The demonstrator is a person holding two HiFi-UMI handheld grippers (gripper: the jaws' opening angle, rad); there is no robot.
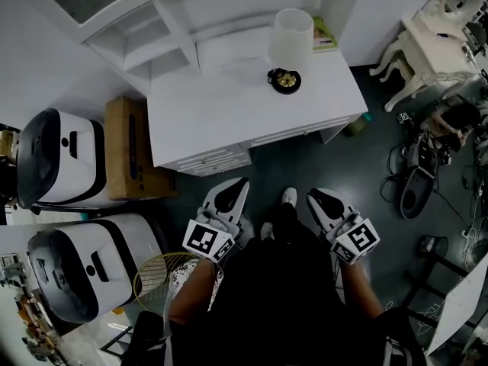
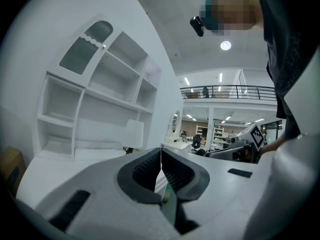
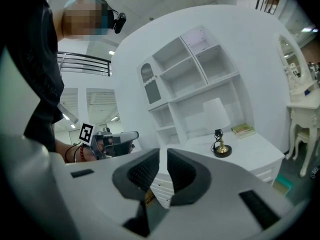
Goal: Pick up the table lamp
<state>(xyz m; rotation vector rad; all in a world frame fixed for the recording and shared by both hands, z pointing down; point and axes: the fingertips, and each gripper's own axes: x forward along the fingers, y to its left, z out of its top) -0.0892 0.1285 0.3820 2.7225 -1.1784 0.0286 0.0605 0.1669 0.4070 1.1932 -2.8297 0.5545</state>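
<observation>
- My left gripper [image 2: 160, 153] has its jaws pressed together, tips touching, with nothing caught between them.
- My right gripper [image 3: 163, 156] shows a narrow gap between its ribbed pads, and that gap is empty.
- In the head view, both grippers sit low in front of the person's body, over the dark floor [image 1: 343, 158] and well apart from the white desk [image 1: 229, 120].
- The table lamp [image 1: 290, 40] stands upright near the desk's back edge, toward the right. It has a white shade and a dark round base with brass, and neither gripper touches it.
- A book [image 1: 325, 35] lies just beside the lamp, at the desk's back right corner.
- A white shelf unit [image 1: 191, 14] rises behind the desk.
- A cardboard box [image 1: 128, 147] stands against the desk's left side.
</observation>
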